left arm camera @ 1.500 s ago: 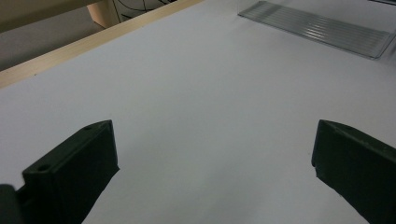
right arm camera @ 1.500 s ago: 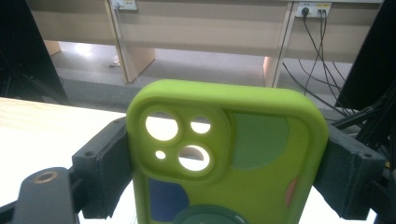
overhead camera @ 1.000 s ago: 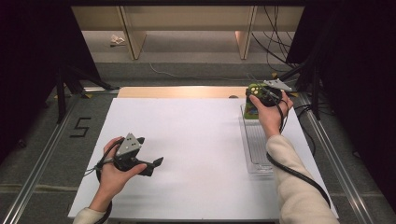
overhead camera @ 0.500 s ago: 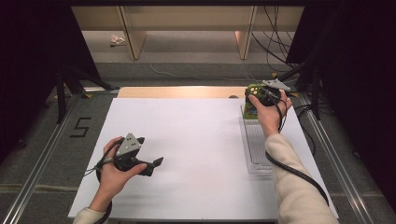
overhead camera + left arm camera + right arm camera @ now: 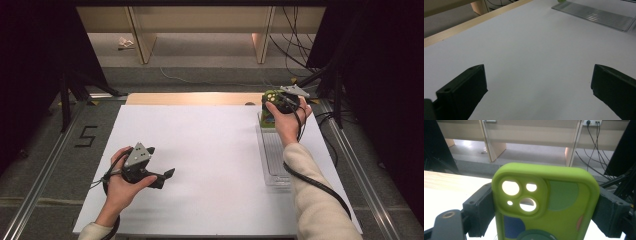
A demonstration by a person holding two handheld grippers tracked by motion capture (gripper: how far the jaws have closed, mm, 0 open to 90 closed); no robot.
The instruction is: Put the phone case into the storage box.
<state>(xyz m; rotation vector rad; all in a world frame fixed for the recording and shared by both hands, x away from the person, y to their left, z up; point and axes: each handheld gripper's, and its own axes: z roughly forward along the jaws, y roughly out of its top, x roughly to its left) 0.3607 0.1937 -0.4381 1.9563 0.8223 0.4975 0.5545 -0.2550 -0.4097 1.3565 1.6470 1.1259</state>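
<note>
Between the right gripper jaws: the phone case.

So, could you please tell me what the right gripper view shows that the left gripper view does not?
Right gripper view alone: the right gripper clamps a lime-green phone case upright between its jaws, camera cutouts facing the lens, with dark cables behind. Left gripper view alone: the left gripper has its jaws wide apart over bare sheet, and a clear ribbed tray lies ahead. Shared: the white sheet and the wooden table edge.
</note>
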